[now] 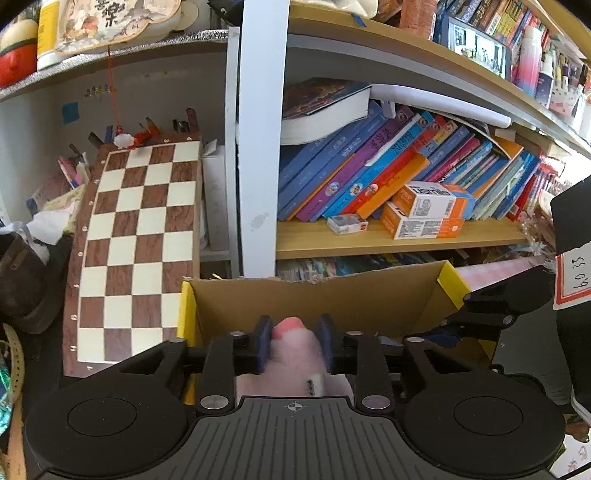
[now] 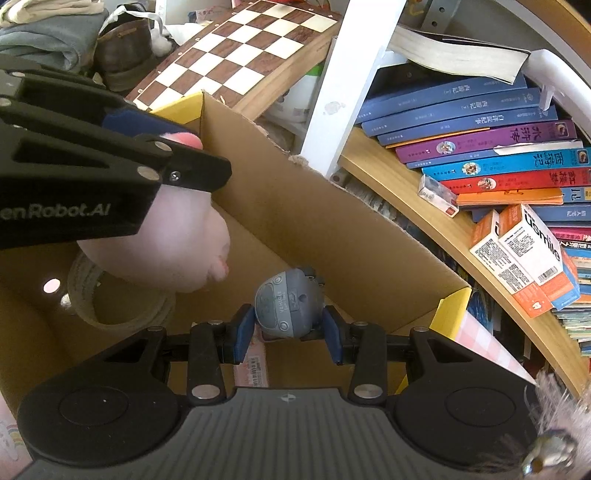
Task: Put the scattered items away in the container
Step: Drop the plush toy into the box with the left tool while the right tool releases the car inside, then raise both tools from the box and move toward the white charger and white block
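Observation:
My left gripper (image 1: 294,341) is shut on a pink plush toy (image 1: 293,352) and holds it over the open cardboard box (image 1: 314,299). In the right wrist view the left gripper (image 2: 177,151) comes in from the left with the plush (image 2: 162,243) hanging below its fingers, above the box floor. My right gripper (image 2: 288,332) is shut on a small grey toy vehicle (image 2: 286,304), held inside the box (image 2: 332,221) near its right end. A roll of tape (image 2: 110,295) and a pink packet (image 2: 255,363) lie on the box floor.
A chessboard (image 1: 136,243) leans behind the box on the left. A bookshelf (image 1: 388,240) with slanted books and orange-white cartons (image 1: 428,210) stands right behind the box. A brown shoe (image 2: 125,51) and folded clothes (image 2: 44,33) lie at the far left.

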`<move>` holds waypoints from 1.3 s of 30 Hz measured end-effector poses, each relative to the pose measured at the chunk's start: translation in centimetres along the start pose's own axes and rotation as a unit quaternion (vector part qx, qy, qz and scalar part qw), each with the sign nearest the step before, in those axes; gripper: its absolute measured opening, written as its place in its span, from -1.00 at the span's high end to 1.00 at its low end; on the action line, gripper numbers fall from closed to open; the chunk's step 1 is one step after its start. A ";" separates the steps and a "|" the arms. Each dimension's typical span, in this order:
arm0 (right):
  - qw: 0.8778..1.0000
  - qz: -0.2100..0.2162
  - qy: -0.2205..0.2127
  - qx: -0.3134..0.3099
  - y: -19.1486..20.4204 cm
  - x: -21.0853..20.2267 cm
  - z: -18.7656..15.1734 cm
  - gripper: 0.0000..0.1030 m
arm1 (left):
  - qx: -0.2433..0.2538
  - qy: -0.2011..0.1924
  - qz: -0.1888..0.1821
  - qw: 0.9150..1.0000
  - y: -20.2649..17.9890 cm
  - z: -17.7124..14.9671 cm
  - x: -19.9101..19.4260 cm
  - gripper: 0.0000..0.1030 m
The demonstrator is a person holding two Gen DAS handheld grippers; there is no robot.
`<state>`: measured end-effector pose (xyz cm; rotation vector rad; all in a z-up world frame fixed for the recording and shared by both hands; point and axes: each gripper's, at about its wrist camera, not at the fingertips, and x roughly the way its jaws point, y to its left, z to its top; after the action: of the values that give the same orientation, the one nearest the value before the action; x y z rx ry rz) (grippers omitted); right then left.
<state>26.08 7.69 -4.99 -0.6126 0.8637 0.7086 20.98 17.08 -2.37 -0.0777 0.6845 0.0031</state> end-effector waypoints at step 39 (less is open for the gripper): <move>0.996 -0.021 -0.077 0.051 0.2 -10.4 -2.1 0.00 | 0.038 -0.077 -0.002 0.996 -3.2 -0.6 -10.6 -0.45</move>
<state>20.24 3.11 2.58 -0.4772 0.7378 0.6602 12.44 14.12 4.06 -0.0054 0.5295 -0.0205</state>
